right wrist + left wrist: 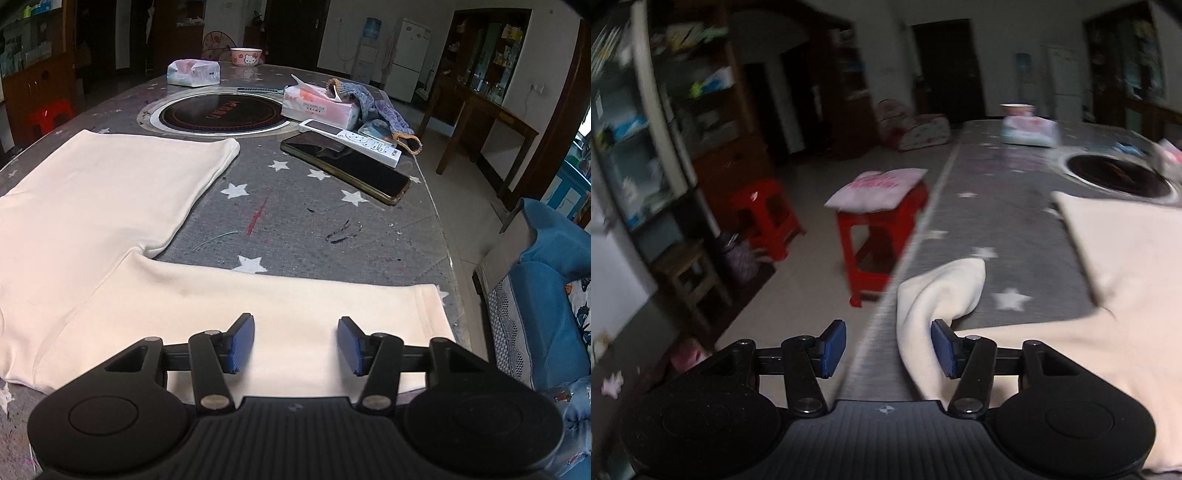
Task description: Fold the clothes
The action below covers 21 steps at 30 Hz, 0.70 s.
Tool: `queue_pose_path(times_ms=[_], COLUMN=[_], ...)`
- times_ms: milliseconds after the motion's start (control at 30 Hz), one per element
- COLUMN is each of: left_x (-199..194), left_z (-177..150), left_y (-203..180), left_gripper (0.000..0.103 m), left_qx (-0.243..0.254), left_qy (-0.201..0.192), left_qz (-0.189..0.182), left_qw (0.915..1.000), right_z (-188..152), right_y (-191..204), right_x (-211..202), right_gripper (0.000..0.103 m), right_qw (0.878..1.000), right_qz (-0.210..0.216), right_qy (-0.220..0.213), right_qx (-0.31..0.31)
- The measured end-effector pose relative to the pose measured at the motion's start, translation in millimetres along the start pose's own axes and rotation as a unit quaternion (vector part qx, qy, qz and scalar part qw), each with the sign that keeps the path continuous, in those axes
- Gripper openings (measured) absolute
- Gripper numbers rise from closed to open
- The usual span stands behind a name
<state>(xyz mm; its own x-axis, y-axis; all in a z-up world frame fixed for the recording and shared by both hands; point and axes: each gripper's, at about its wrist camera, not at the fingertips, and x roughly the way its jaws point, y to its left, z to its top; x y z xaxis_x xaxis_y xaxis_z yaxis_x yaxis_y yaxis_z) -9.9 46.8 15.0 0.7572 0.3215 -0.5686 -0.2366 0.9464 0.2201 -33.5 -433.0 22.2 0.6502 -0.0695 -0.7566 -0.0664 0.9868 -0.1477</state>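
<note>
Your left gripper (888, 349) stands wide open at the table edge (916, 236), a bunched sleeve (938, 295) of the cream garment (110, 192) lying loose between its pads, gripped by neither; your right gripper (295, 343) is equally wide open, holding nothing, over the other sleeve (295, 299), whose cuff ends just short of the right table rim. Bare cloth lies beyond, then a phone (347, 166), remote (351, 140) and tissue pack (317, 107) near the inset hotplate (218, 112). A red stool (882, 236) stands beside the left edge

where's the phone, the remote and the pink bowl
phone (347, 166), right wrist view, middle of its dark screen
remote (351, 140), right wrist view, middle of its white body
pink bowl (246, 56), right wrist view, its front wall
</note>
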Motion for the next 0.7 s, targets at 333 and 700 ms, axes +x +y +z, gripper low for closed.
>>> queue_pose_path(times_ms=[333, 700], left_x=[0, -21], left_z=[2, 15], left_y=[47, -29], left_gripper=[0.054, 0.054], left_qx=[-0.097, -0.013], left_qy=[0.037, 0.015], left_qz=[0.014, -0.141], left_qw=[0.9945, 0.9897], right_z=[1, 1], right_y=[0, 0], right_x=[1, 1], right_gripper=[0.055, 0.059], right_qw=[1.000, 1.000], right_qz=[-0.003, -0.013], right_qy=[0.001, 0.001], right_qx=[-0.004, -0.003])
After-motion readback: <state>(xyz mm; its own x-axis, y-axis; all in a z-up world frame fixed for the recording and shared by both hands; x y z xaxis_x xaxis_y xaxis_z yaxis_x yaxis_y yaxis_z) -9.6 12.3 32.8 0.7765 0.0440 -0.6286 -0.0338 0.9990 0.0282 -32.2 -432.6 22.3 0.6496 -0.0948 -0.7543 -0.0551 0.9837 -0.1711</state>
